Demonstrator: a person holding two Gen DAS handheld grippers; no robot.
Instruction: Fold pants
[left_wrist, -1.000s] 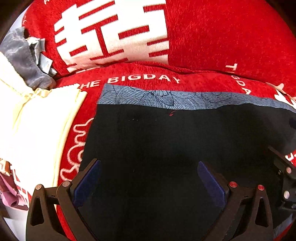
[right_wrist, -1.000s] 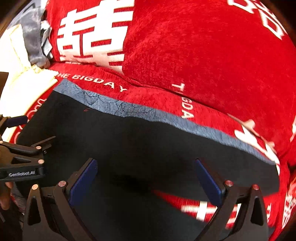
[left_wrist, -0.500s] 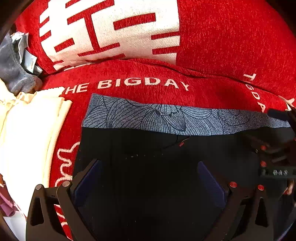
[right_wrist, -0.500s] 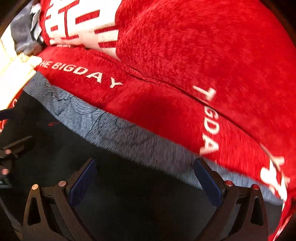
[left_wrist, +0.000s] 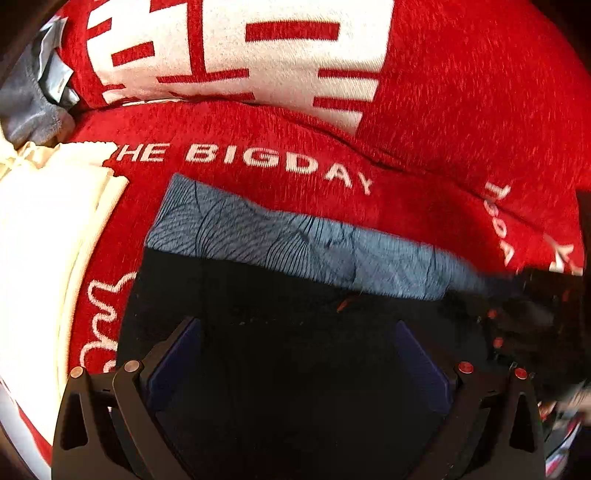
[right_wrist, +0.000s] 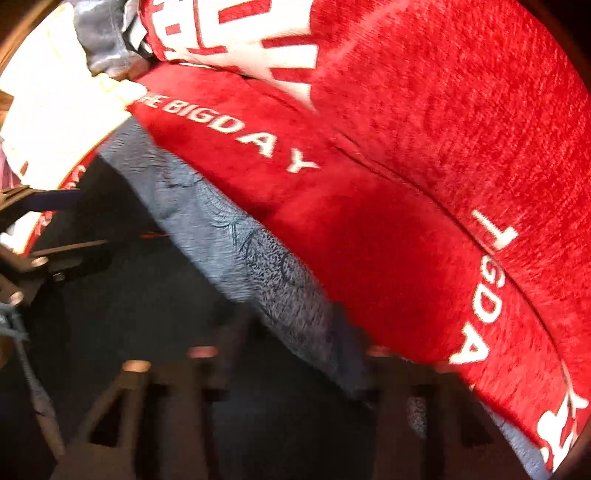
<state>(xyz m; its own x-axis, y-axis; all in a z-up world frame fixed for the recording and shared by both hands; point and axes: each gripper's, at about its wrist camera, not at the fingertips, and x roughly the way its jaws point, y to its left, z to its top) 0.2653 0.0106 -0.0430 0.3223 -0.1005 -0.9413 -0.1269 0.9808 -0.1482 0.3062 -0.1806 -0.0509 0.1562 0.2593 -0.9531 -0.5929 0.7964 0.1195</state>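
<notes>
A: Pants (left_wrist: 295, 350), black with a blue-grey patterned band (left_wrist: 295, 243) along the far edge, are lying flat across the lower half of the left wrist view, spreading over a red blanket (left_wrist: 461, 110) with white lettering.

B: And in the right wrist view?

A: Pants are filling the lower left there, with the band running diagonally from upper left to lower right. Everything is blurring.

B: What is the left claw (left_wrist: 295, 354) doing?

A: It is hovering with its jaws standing wide apart over the black cloth, its blue pads (left_wrist: 181, 354) pressing on nothing.

B: The right claw (right_wrist: 288, 365)?

A: Its jaws are closing, smeared by blur at the bottom of its own frame, with the band's edge lying between them. Whether the pads are already pinching the cloth, I cannot tell. It is also showing dimly at the right edge of the left view.

B: Anything around?

A: Cream fabric (left_wrist: 44, 236) is lying at the left, just beside the pants, and grey cloth (left_wrist: 26, 107) is bunching in the upper left corner.
</notes>
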